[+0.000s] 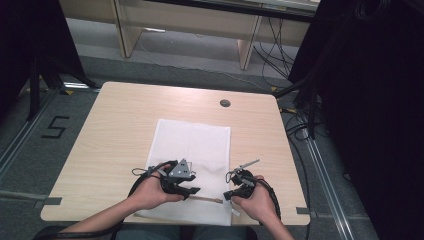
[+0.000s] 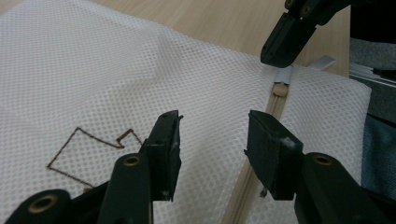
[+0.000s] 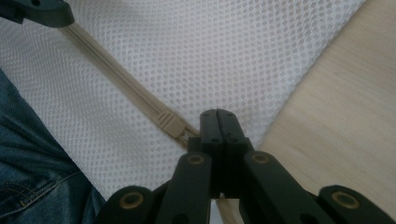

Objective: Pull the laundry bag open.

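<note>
One white mesh laundry bag (image 1: pixel 192 150) lies flat in the middle of the table (image 1: pixel 110 125), its near edge toward me. One beige zipper (image 2: pixel 275 108) runs left to right along that near edge, with one slider (image 3: pixel 171 124) sitting close to its right end.

My right gripper (image 1: pixel 231 196) is at the bag's near right corner, jaws fully together. In the right gripper view the closed tips meet just past the slider, apparently pinching the zipper's end or the fabric there; what exactly is clamped is hidden under the jaws, so I note it as uncertain. I judge this hold serves as an anchor: it keeps the corner from sliding while the slider is drawn away from it.

My left gripper (image 1: pixel 192 190) is just left of it, over the zipper line, jaws apart with nothing between them. In the left gripper view the pads (image 2: pixel 270 144) straddle the zipper tape, lined up along it and pointing toward the slider. That alignment reads as an approach to catch the slider and pull it leftward to open the bag.

A brown outline (image 2: pixel 88 149) is stitched on the mesh left of the zipper in the left gripper view.

Count: one bag, one zipper, one slider, two grippers, one table.
</note>
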Action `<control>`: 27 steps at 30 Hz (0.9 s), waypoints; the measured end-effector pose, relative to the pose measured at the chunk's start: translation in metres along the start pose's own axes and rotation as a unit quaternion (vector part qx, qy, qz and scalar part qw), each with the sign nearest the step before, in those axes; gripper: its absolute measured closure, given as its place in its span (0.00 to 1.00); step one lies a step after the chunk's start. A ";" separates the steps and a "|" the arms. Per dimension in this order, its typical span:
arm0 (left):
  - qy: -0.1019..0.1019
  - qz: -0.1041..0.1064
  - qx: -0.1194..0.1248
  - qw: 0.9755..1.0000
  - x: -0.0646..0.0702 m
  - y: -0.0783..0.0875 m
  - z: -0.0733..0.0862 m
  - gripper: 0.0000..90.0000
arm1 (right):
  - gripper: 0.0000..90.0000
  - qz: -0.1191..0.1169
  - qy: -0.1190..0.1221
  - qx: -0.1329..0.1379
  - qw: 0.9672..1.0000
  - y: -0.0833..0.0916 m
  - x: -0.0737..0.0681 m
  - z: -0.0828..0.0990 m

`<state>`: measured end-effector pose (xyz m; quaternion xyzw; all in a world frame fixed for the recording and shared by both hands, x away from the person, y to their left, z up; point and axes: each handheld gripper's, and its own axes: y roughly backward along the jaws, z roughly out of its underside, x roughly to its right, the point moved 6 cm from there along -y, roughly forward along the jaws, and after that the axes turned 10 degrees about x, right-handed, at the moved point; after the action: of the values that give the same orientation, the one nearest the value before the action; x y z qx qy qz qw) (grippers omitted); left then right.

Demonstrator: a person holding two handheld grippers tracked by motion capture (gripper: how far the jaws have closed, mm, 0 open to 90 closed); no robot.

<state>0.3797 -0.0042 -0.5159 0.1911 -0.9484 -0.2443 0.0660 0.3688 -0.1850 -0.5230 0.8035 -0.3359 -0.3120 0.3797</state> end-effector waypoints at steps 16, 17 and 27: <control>-0.017 0.052 -0.019 0.998 0.029 -0.029 -0.006 0.71 | 1.00 0.008 0.001 -0.038 0.999 -0.010 -0.003 0.011; -0.018 0.054 -0.020 0.998 0.029 -0.031 -0.006 0.72 | 1.00 0.005 0.013 -0.033 0.999 -0.011 -0.002 0.010; -0.022 0.072 -0.036 0.996 0.038 -0.046 -0.002 0.75 | 1.00 0.005 0.011 -0.021 1.000 -0.011 -0.002 0.011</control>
<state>0.3603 -0.0573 -0.5352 0.1141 -0.9517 -0.2766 0.0696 0.3626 -0.1826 -0.5377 0.7971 -0.3296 -0.3077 0.4017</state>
